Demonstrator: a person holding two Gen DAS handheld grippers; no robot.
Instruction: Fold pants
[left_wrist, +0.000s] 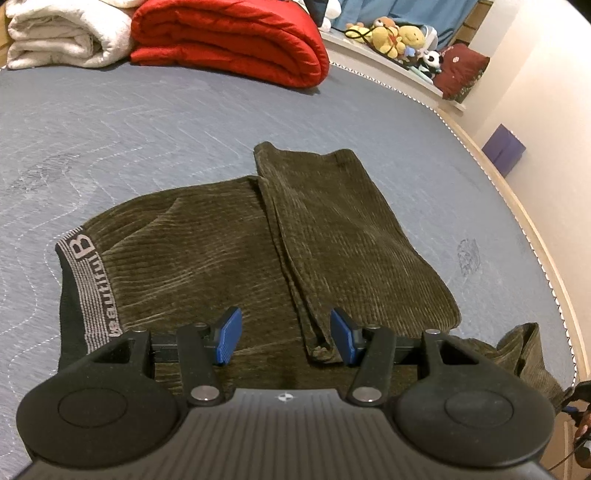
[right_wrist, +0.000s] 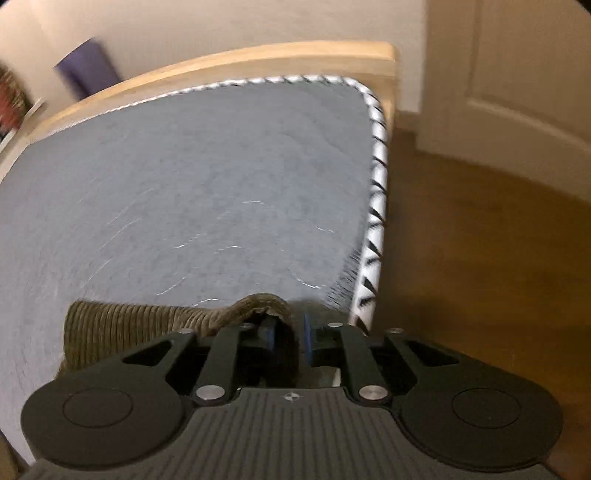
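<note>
- Pants (left_wrist: 229, 258): olive corduroy, lying on the grey-blue mattress (left_wrist: 147, 122), part folded. The waistband (left_wrist: 83, 280) points to the left of the left wrist view; one leg (left_wrist: 351, 236) is doubled back across the body toward the far right.
- Left claw (left_wrist: 286, 336): pads apart and not pressing cloth. It hangs just above the pants, and the near end of the doubled leg's fold sits beside its right-hand pad (judged a hold-down or ready position, not a grip).
- Right claw (right_wrist: 290, 338): pads (right_wrist: 306, 341) close together with a hump of corduroy (right_wrist: 262, 304) bunched between them. Blur hides whether they pinch it, so I cannot tell if the cloth is gripped.
- Placement, right view: this cloth lies near the mattress corner, close to the striped piping (right_wrist: 376, 206) (likely the other leg's end, kept on the bed, not over the floor).
- Folded red quilt (left_wrist: 236, 37) and white blanket (left_wrist: 59, 37) sit well apart at the far edge, clear of the work.
</note>
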